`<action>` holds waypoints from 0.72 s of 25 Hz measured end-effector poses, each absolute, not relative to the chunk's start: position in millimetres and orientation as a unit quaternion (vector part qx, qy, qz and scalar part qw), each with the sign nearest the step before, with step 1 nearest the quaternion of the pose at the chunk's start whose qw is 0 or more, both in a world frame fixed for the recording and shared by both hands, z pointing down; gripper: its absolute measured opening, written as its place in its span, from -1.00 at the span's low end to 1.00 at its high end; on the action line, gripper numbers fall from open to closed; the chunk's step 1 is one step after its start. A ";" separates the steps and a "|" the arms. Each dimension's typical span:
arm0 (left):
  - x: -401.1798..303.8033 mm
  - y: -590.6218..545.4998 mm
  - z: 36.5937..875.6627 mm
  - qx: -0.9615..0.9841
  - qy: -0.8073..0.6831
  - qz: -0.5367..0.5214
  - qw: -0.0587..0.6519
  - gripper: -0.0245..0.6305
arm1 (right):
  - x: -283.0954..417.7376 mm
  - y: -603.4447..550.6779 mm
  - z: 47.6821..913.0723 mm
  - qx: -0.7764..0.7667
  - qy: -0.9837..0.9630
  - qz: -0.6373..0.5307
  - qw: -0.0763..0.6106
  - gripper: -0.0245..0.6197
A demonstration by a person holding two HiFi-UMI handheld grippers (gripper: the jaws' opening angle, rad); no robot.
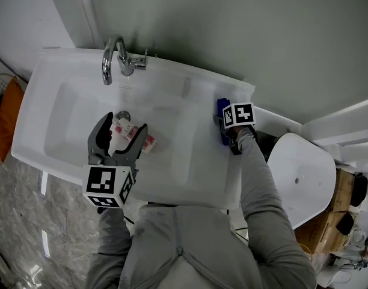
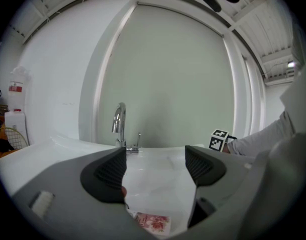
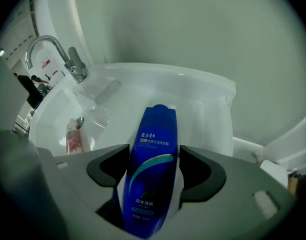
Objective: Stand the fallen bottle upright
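A blue shampoo bottle [image 3: 152, 184] lies flat on the right ledge of the white sink [image 1: 190, 179], its length running toward the wall. My right gripper [image 3: 153, 171] points steeply down over it, open, with the bottle between the two pads and a thin gap at the right pad. In the head view only the bottle's far end [image 1: 222, 108] shows beyond the marker cube [image 1: 239, 114]. My left gripper [image 1: 124, 124] hangs open over the basin, above a pink-and-white tube [image 1: 149, 142] lying near the drain; nothing is between its fingers.
The chrome faucet [image 1: 115, 59] stands at the back of the sink, against the grey wall. A white toilet lid [image 1: 298, 179] is close on the right. An orange object [image 1: 3, 116] sits left of the sink. The drain [image 1: 122, 115] is beside the tube.
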State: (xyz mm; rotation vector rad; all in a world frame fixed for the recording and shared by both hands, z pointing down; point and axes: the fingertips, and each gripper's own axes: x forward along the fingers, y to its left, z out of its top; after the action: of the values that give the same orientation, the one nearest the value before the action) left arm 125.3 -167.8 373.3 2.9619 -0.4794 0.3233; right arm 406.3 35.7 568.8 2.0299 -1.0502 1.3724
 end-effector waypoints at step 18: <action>125.6 -165.2 360.9 0.979 -0.178 0.092 0.049 0.36 | 411.7 38.6 571.4 0.729 -0.365 0.529 0.236 -0.04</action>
State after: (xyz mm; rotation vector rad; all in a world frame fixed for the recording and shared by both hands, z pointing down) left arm 125.6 -165.2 360.9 2.9821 -0.5418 0.2794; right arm 411.7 38.6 571.4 1.9993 -1.0008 1.4506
